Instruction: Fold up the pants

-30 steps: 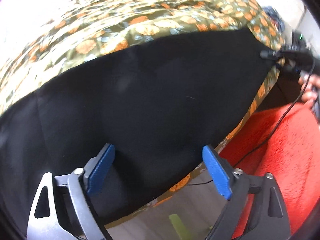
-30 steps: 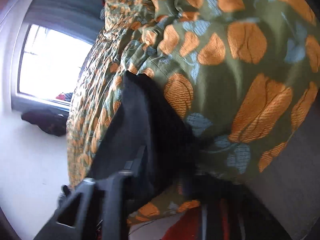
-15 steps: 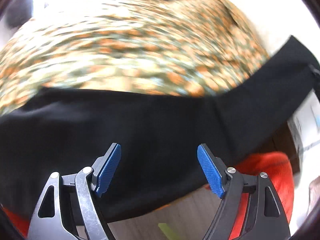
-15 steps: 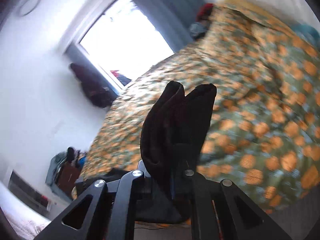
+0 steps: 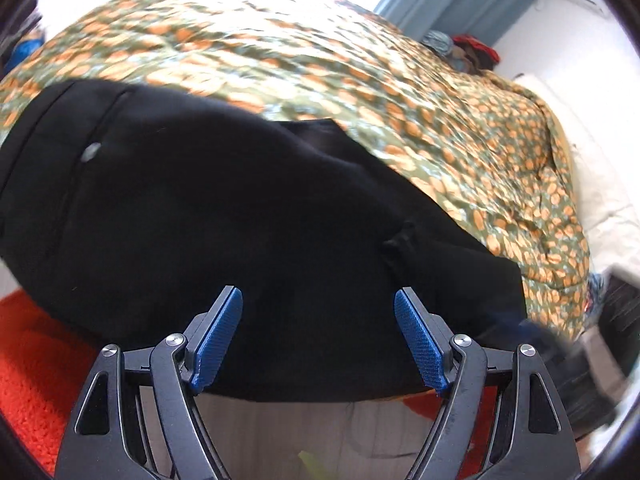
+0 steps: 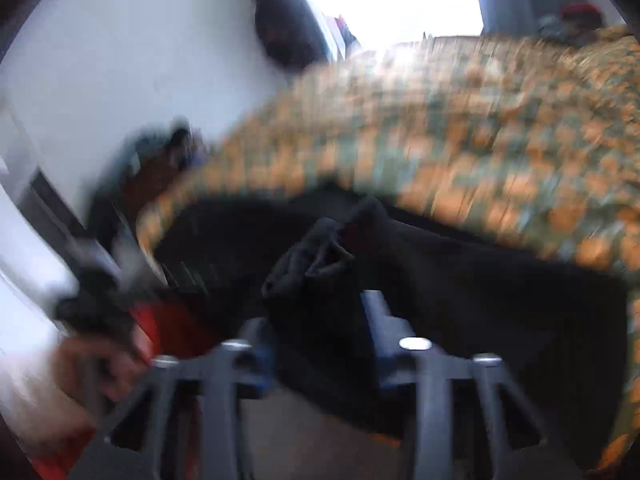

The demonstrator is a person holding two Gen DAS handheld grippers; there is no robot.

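Daylight is flooding a bedroom where black pants (image 5: 248,216) are lying across a floral bedspread (image 5: 360,80), beside a red rug (image 5: 28,360). From the left wrist, the left gripper (image 5: 318,340) is hovering with fingers wide, gripping nothing. From the blurred right wrist, the right gripper (image 6: 320,344) is opening its jaws around a bunched pant fold (image 6: 316,264); a hand (image 6: 92,364) is showing at left.

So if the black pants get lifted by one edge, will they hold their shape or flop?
Probably flop: the black pants drape over the bed edge, following the floral bedspread. The bunch between the opening jaws of the right gripper crumples into folds, so it looks soft. Likely light, and apt to slide.
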